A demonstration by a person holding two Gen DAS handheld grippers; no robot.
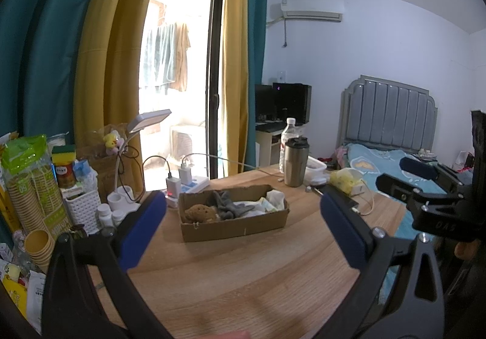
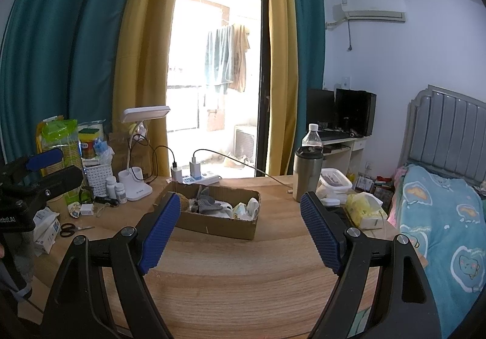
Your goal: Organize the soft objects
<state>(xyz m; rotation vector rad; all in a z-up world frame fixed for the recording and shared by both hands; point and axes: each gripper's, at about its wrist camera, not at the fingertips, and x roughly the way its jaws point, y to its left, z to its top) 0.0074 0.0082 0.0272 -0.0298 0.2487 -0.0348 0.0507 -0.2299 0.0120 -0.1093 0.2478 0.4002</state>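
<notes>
Both grippers, left gripper [image 1: 243, 214] & right gripper [image 2: 240, 216], gaping wide, nothing held. Scissors [image 2: 71, 229] in right view only. Corrugated cardboard box [image 1: 234, 225] w/ grey glove [image 1: 227, 206], fuzzy brown toy [image 1: 199, 212].

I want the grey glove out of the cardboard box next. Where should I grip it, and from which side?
Grip the grey glove at its bunched middle, coming down from above. It lies limp on top of the pile in the cardboard box, between the brown plush toy and the white cloths, and the box walls block a side approach. Both the left gripper and the right gripper are open and empty.
</notes>
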